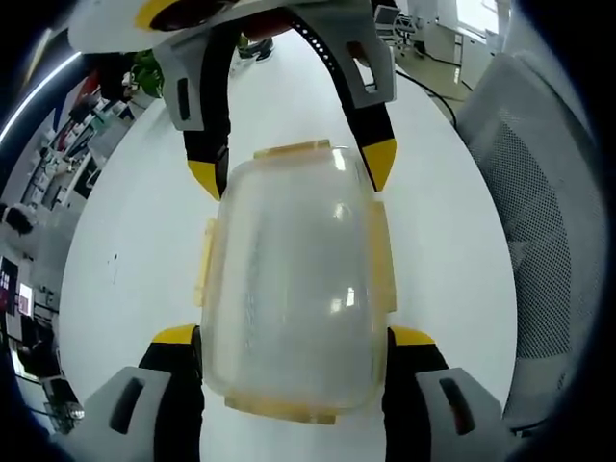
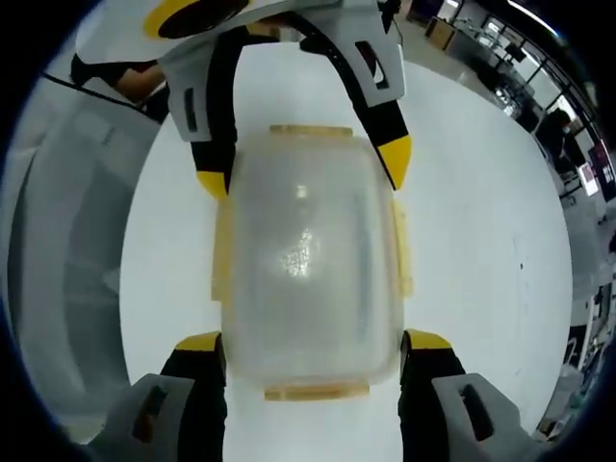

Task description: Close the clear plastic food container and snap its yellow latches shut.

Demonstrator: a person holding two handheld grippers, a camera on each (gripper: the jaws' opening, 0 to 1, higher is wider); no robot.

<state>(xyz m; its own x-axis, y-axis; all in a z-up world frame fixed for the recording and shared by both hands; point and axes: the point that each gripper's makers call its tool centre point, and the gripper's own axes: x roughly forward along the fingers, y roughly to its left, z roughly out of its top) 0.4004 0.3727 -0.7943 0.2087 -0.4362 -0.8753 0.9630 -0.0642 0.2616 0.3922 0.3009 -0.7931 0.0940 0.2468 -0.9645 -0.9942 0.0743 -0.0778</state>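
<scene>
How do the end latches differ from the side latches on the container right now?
On the container, the end latches are short strips crossing its narrow ends, each lying between a gripper's jaws; the side latches are longer strips running along its long sides, midway between the two grippers. All are yellow and lie close against the lid.

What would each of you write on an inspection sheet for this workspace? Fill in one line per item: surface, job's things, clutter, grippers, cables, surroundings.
Surface: white table, bare around the container.
Job's things: clear plastic food container with its lid on; yellow latches along its edges, whether snapped cannot be told.
Clutter: nothing seen on the table near the container.
Grippers: left gripper open, jaws astride one end of the container; right gripper open, astride the opposite end.
Cables: a dark cable on the floor past the table edge.
Surroundings: grey mesh chair beside the table; desks and equipment further off.
</scene>
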